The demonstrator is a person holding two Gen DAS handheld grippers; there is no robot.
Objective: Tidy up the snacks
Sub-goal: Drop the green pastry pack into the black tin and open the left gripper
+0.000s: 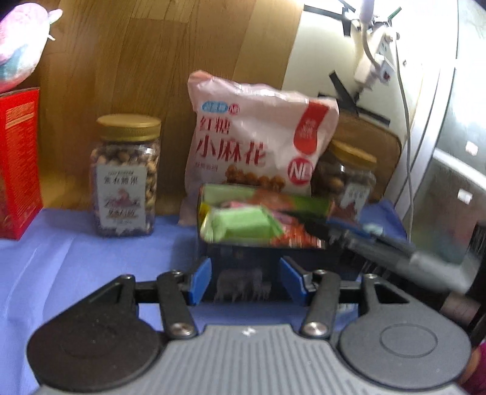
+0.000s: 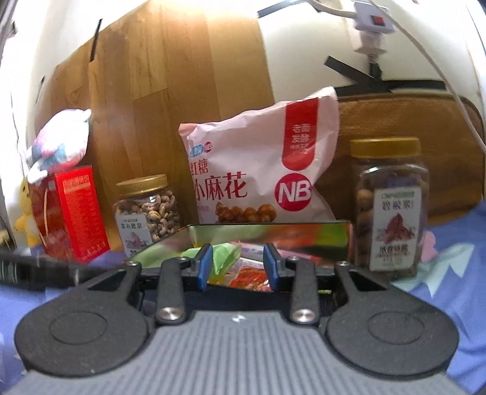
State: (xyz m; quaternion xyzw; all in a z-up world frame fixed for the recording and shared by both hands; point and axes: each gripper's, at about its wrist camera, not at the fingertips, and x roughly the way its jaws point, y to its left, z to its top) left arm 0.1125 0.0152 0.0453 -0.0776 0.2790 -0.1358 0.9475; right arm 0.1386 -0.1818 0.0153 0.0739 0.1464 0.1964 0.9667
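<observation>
Left hand-held gripper: we hold it apart, empty, before the tin.
Right hand-held gripper: apart, empty; we lower squarely onto the green packet.

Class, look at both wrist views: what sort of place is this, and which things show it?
Probably a home, not a shop: a table under a blue cloth, a plush toy on a red box, and a power strip on the wall.

A wood-grain panel stands behind — beside it a cream wall. A blue cloth covers the surface.
</observation>
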